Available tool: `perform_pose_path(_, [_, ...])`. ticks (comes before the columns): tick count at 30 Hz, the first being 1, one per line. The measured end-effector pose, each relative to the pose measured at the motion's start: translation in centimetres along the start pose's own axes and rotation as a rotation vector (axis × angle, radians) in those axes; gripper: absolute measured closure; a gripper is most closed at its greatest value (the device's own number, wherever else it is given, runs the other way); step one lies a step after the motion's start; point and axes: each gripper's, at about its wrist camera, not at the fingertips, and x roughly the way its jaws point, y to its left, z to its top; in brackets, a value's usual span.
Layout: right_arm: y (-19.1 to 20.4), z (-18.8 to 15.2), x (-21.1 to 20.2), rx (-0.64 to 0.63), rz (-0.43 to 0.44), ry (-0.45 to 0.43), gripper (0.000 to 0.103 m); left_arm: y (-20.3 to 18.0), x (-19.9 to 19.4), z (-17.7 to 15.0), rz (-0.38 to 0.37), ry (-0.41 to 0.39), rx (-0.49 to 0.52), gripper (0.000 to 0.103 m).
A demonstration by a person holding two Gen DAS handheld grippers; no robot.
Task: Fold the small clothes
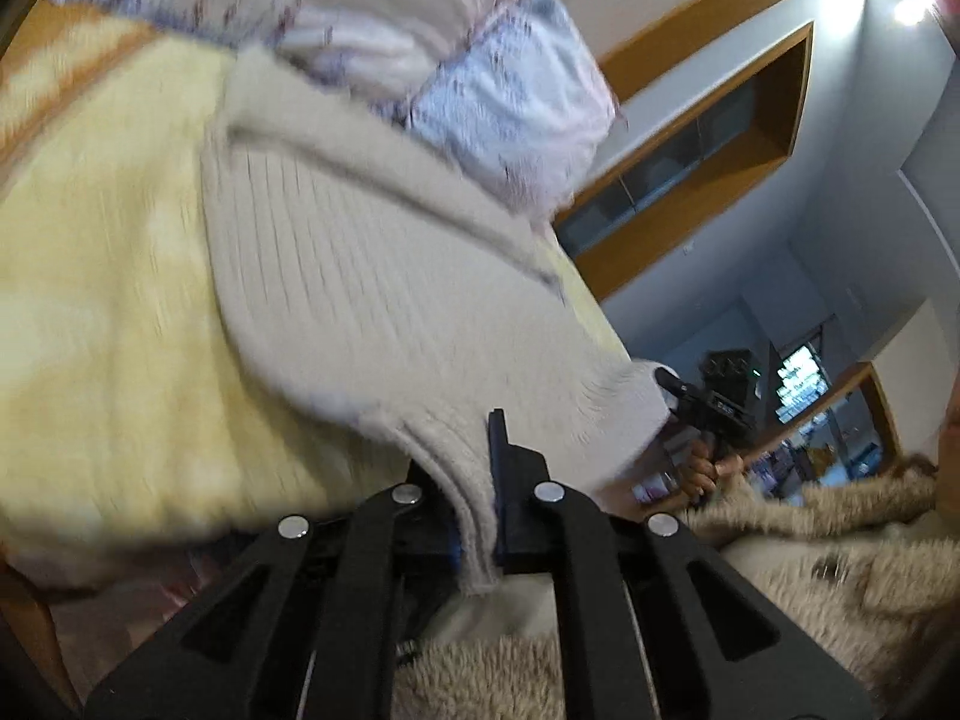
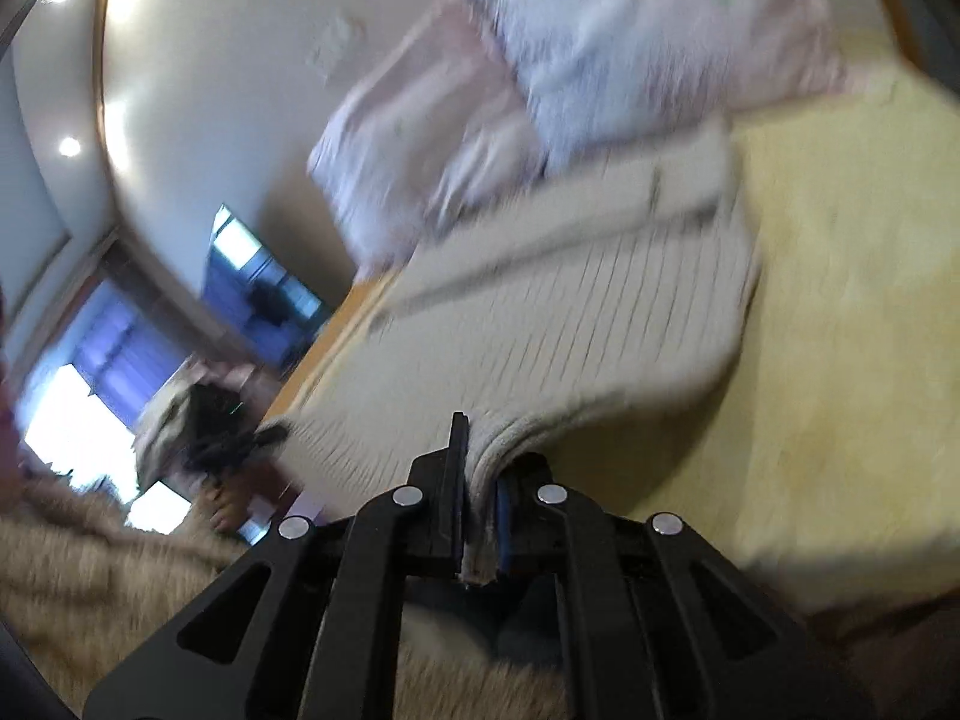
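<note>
A beige ribbed knit garment [image 1: 372, 276] lies partly on a yellow blanket [image 1: 102, 300] and is lifted at its near edge. My left gripper [image 1: 474, 480] is shut on one corner of its hem. My right gripper [image 2: 480, 480] is shut on the other corner of the same garment [image 2: 570, 312]. The right gripper also shows in the left wrist view [image 1: 708, 408], held by a hand, with the garment stretched between the two. Both views are blurred by motion.
Pale patterned pillows [image 1: 456, 48] lie behind the garment on the yellow blanket [image 2: 840, 330]. The person's fuzzy tan coat [image 1: 840, 552] is close below both grippers. A wooden wall niche [image 1: 720, 150] and a bright window [image 2: 78, 438] are in the background.
</note>
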Motion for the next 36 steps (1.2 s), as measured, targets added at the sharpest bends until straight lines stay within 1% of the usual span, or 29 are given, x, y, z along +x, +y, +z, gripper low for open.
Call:
perform_pose_path(1, [0.4, 1.1, -0.1, -0.008, -0.034, -0.059, 0.095, -0.1, -0.2, 0.8, 0.016, -0.025, 0.007, 0.096])
perform_pose_path(3, [1.1, 2.5, 0.1, -0.035, -0.082, -0.133, 0.095, -0.4, -0.8, 2.8, 0.052, -0.089, 0.014, 0.097])
perform_pose_path(4, [1.5, 3.2, 0.5, -0.062, -0.114, -0.16, 0.095, -0.5, -0.9, 4.1, 0.075, -0.123, 0.015, 0.097])
perform_pose_path(6, [2.0, 4.4, 1.2, -0.113, -0.179, -0.198, 0.096, -0.6, -1.0, 5.8, 0.125, -0.164, 0.019, 0.097])
perform_pose_path(9, [2.5, 5.9, 2.4, -0.197, -0.28, -0.249, 0.096, -0.7, 0.1, 9.0, 0.221, -0.189, 0.026, 0.097])
perform_pose_path(11, [2.3, 6.7, 3.0, -0.219, -0.312, -0.277, 0.096, -0.5, 0.8, 10.5, 0.273, -0.195, 0.035, 0.097])
perform_pose_path(15, [2.1, 8.4, 5.1, -0.254, -0.377, -0.304, 0.096, 0.3, 2.7, 13.6, 0.321, -0.205, -0.002, 0.097])
perform_pose_path(17, [1.9, 9.2, 5.5, -0.254, -0.382, -0.313, 0.096, 0.6, 3.6, 15.3, 0.341, -0.217, -0.01, 0.097])
perform_pose_path(22, [0.8, 11.6, 6.6, -0.245, -0.392, -0.328, 0.096, 1.6, 4.8, 18.5, 0.353, -0.247, -0.052, 0.097])
perform_pose_path(32, [-1.3, 15.9, 9.5, -0.218, -0.408, -0.357, 0.096, 2.6, 7.5, 24.1, 0.394, -0.268, -0.048, 0.097])
perform_pose_path(34, [-2.5, 16.4, 10.5, -0.184, -0.424, -0.345, 0.096, 3.6, 8.6, 24.8, 0.404, -0.261, -0.061, 0.097])
perform_pose_path(36, [-4.3, 16.7, 11.9, -0.131, -0.446, -0.306, 0.096, 5.2, 10.1, 25.2, 0.415, -0.236, -0.091, 0.097])
